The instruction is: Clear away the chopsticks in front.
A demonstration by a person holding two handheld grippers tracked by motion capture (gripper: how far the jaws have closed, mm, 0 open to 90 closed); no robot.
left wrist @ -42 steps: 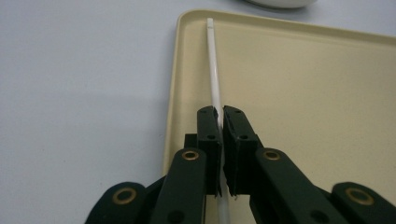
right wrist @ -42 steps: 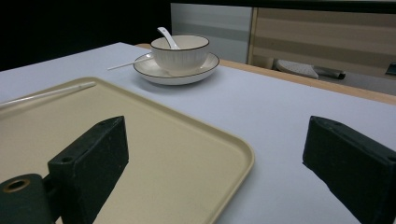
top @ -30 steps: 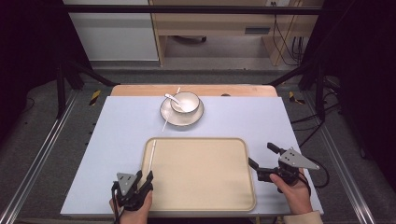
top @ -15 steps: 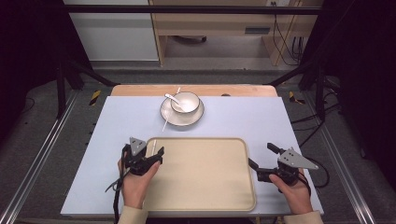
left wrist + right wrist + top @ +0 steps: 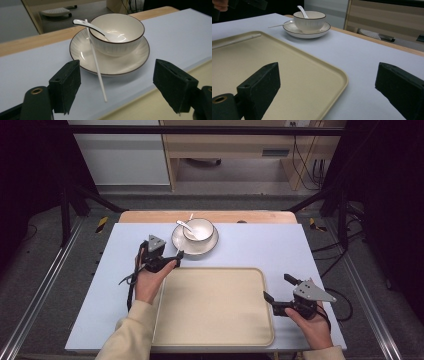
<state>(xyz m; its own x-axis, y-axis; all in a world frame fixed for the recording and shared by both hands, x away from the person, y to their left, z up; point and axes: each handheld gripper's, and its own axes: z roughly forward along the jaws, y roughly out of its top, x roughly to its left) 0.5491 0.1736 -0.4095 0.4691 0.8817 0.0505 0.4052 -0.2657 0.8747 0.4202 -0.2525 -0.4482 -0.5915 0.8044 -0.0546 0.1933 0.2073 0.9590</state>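
A white bowl (image 5: 199, 228) with a white spoon (image 5: 182, 225) in it stands on a white plate (image 5: 177, 241) at the back of the table. A thin white chopstick (image 5: 97, 67) leans from the plate's rim down onto the blue mat. My left gripper (image 5: 170, 256) is open just in front of the plate, and the chopstick's lower end lies between its jaws (image 5: 117, 75) untouched. My right gripper (image 5: 278, 288) is open and holds nothing at the right rim of the beige tray (image 5: 215, 270). A second white chopstick (image 5: 237, 40) rests on the tray's far rim.
The blue mat (image 5: 300, 250) covers the table, with a wooden strip (image 5: 150, 216) along its back edge. Metal frame rails (image 5: 45, 285) run down both sides. Cables and a shelf (image 5: 300, 165) lie on the floor beyond the table.
My left gripper has moved forward from the table's front edge, along the tray's left side, up to the plate. The right gripper has stayed in place.
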